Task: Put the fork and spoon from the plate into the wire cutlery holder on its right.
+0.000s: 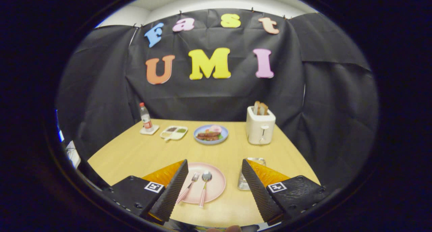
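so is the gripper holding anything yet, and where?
Nothing held. The gripper is open, fingers spread either side of the plate; the fork and spoon lie on it, untouched.

Matt wood table (141, 151) — shiny metal spoon (206, 178).

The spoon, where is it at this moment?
In the gripper view the spoon lies on the pink plate, right of the fork, between the open gripper's fingers.
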